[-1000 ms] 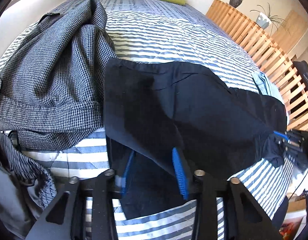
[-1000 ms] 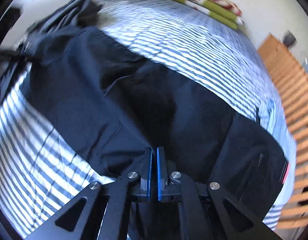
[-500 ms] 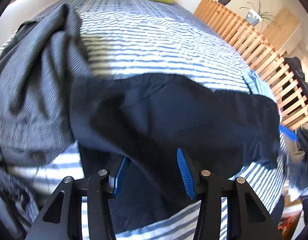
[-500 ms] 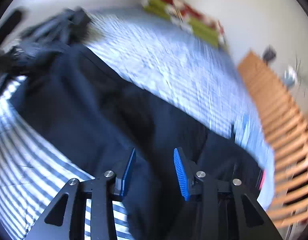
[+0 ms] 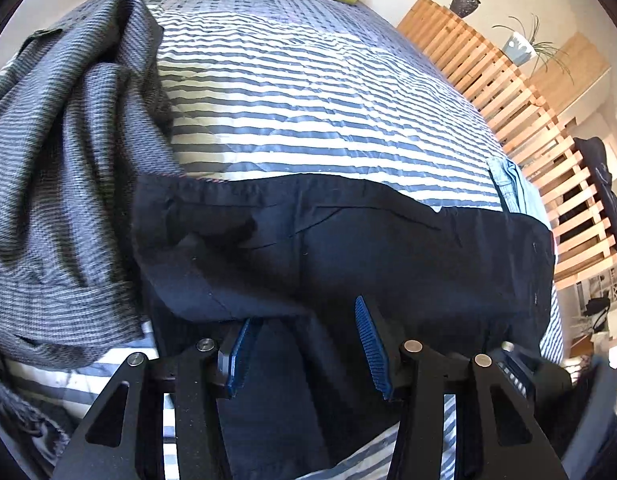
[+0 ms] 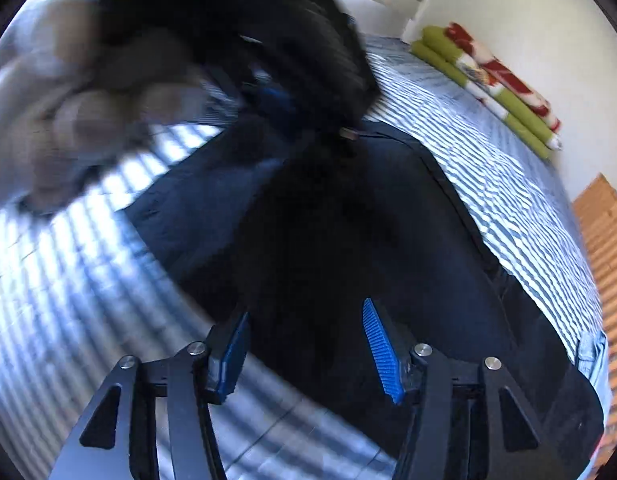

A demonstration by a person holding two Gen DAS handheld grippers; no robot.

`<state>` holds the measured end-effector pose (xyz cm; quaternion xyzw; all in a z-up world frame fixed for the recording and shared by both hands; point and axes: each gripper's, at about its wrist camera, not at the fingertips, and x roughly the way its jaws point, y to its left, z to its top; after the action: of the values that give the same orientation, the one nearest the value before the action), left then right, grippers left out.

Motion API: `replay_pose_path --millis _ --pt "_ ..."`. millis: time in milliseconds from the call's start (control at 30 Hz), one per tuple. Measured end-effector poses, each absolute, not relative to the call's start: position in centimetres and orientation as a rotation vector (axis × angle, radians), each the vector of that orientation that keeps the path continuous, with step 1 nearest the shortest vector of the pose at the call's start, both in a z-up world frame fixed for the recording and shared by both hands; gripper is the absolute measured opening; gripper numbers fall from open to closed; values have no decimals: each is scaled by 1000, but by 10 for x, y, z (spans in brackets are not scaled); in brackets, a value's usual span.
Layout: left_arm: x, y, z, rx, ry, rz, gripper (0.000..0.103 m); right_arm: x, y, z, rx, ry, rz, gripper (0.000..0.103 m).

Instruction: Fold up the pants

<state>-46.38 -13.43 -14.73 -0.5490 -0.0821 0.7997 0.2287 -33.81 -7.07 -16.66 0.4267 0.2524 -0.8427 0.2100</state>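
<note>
Angled down over the dark pants (image 5: 388, 248) spread on the striped bedspread (image 5: 308, 100), the left gripper (image 5: 304, 344) stood spread over a fold while the right gripper (image 6: 304, 352), jaws just narrowing yet apart, faced a blurred hand (image 6: 88, 100), a grey jacket (image 5: 68, 180) lying alongside.

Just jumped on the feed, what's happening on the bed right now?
A person is folding dark pants on the striped bedspread, a claw in each hand. The left claw is open with pants fabric lying between its fingers. The right claw is open above the pants; its jaws have just been closing. A grey garment lies heaped beside the pants.
</note>
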Motion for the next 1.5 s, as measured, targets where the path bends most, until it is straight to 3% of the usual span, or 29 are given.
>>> replay_pose_path --millis 67,167,333,533,833,900,967,1100,1133,1200,1267,1500 --pt "-458 -149 -142 -1492 -256 2207 58 -356 -57 -166 1265 601 -2360 5" --pt "-448 -164 -139 -1454 -266 2236 65 -378 -23 -152 1353 300 -2347 3" --pt "-422 -184 -148 -1453 -357 2193 66 -395 20 -124 1369 -92 -2279 3" --pt "-406 -191 -156 -1447 -406 2203 69 -399 20 -118 1403 -250 -2201 3" --pt "-421 -198 -175 -1503 -501 2189 70 -398 16 -124 1439 -259 -2193 3" --pt "-434 -198 -175 -1509 -521 2211 60 -395 12 -127 1447 -234 -2176 3" --pt "-444 -193 -173 -1526 -527 2213 11 -391 11 -129 1446 -203 -2174 3" --pt "-451 -169 -137 -1428 -339 2288 8 -389 18 -124 1439 -235 -2164 3" --pt "-458 -165 -127 -1411 -313 2313 11 -389 23 -120 1428 -279 -2149 3" --pt "-465 -164 -116 -1406 -308 2354 28 -389 28 -118 1425 -349 -2115 3" --pt "-470 -169 -112 -1412 -338 2348 73 -386 22 -123 1455 -328 -2091 5" --pt "-448 -205 -132 -1501 -322 2376 76 -357 -18 -150 1524 -36 -1928 17"
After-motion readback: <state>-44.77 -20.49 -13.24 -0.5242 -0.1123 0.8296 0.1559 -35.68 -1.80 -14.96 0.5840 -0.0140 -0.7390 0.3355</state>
